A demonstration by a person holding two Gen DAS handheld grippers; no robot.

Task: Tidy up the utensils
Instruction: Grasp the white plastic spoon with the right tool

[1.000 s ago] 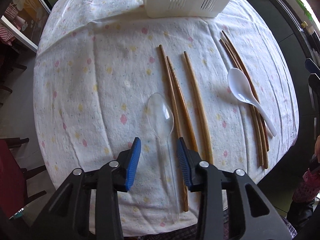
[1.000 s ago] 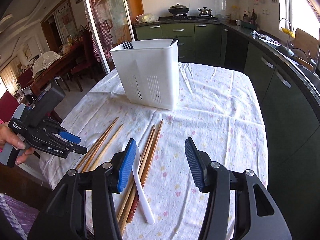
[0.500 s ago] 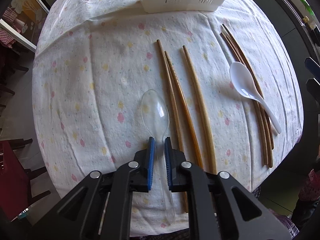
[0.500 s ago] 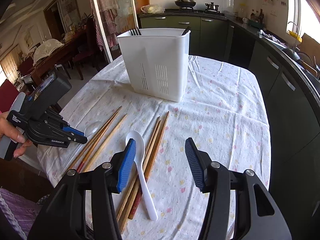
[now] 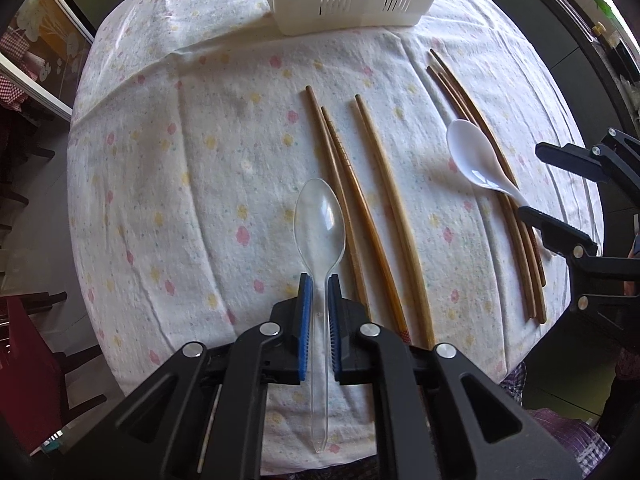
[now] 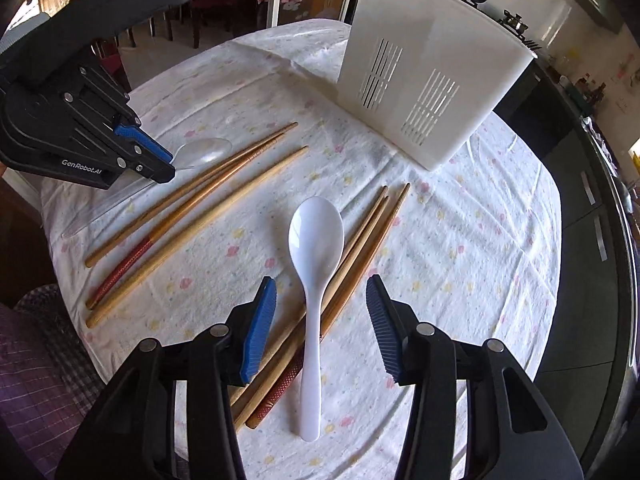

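Note:
My left gripper points straight down and is shut on the thin handle of a clear plastic spoon that lies on the flowered tablecloth. In the right wrist view the same left gripper pinches that clear spoon at the far left. My right gripper hovers over a white spoon, its jaws closing with the handle between them and not touched. The white spoon lies across several dark chopsticks. The right gripper also shows at the right edge of the left wrist view.
A white slotted utensil holder stands at the back of the round table, with fork tines showing above its rim. Three pale chopsticks lie beside the clear spoon. The table edge drops off to chairs on the left; dark kitchen cabinets run on the right.
My left gripper closed on the clear spoon's handle. My right gripper dropped and rolled towards the white spoon, and its jaws have narrowed around the handle.

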